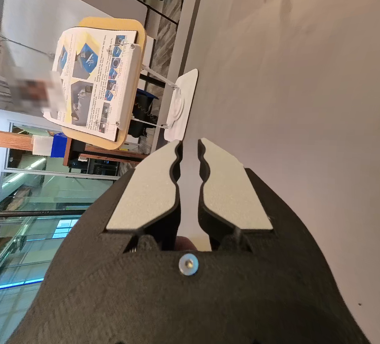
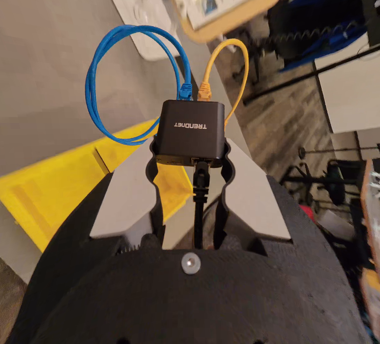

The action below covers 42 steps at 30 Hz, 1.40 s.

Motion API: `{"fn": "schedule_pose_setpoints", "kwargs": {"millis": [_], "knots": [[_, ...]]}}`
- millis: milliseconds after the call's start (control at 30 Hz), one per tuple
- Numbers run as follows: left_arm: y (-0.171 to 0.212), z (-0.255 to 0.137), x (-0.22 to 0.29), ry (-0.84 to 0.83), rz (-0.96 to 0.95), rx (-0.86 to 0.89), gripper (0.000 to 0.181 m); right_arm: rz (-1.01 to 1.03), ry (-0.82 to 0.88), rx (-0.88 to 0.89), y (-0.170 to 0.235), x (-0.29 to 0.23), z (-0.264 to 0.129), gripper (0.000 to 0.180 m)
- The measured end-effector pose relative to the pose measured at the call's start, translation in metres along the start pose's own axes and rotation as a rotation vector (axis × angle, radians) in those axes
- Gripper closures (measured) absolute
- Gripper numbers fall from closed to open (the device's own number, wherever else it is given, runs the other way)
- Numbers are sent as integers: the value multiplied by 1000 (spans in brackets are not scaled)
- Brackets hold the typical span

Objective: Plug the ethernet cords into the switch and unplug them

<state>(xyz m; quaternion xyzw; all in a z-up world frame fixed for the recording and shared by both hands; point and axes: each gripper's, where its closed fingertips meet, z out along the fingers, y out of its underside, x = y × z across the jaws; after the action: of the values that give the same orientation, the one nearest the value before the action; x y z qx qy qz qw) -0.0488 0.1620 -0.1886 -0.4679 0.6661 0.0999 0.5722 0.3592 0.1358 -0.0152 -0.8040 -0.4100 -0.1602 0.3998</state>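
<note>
We hold the switch (image 2: 190, 132), a smooth black box with rounded corners, lifted off the worktop (image 2: 51, 62) and pinched across its near end by the right hand-held gripper (image 2: 190, 154). Its fingers (image 2: 131, 185) are flat grey plates with scalloped black inner edges that press the switch's two sides.

A blue cord (image 2: 96, 87) loops in a double coil and plugs into the far face beside a yellow cord (image 2: 242, 78), which arcs round to the right. A black cord (image 2: 200, 185) with a ribbed boot sits in a near-face port and runs back between the fingers.

A yellow bin (image 2: 61, 179) lies below on the matte grey worktop. The background here is motion-blurred.

The left hand-held gripper (image 1: 190, 148) holds nothing; its jaws stand slightly apart with a narrow gap. This view is rolled on its side. Ahead stands a white stand base (image 1: 183, 103) with thin rods carrying a tan board (image 1: 127, 23) and a printed sheet (image 1: 92, 78). The switch is out of this view.
</note>
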Motion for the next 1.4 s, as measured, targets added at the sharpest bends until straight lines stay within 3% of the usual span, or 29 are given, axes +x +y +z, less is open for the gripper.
{"fn": "schedule_pose_setpoints", "kwargs": {"millis": [133,267,500,733,933,1200,1400], "knots": [[1,6,8,26,0,-2,167,-110,27,-243,61,9,10,119],[-1,10,16,46,8,-1,167,-244,-38,-383,95,-7,39,119],[0,13,30,80,19,-2,166,-375,-239,-517,133,-56,100,119],[2,15,37,98,19,0,166,-389,-335,-591,158,-64,136,118],[5,17,41,108,21,-3,165,-425,-378,-748,205,-86,165,118],[5,20,45,119,27,-3,165,-466,-393,-892,218,-109,187,119],[6,18,44,118,32,-2,165,-344,-410,-884,215,-112,190,119]]}}
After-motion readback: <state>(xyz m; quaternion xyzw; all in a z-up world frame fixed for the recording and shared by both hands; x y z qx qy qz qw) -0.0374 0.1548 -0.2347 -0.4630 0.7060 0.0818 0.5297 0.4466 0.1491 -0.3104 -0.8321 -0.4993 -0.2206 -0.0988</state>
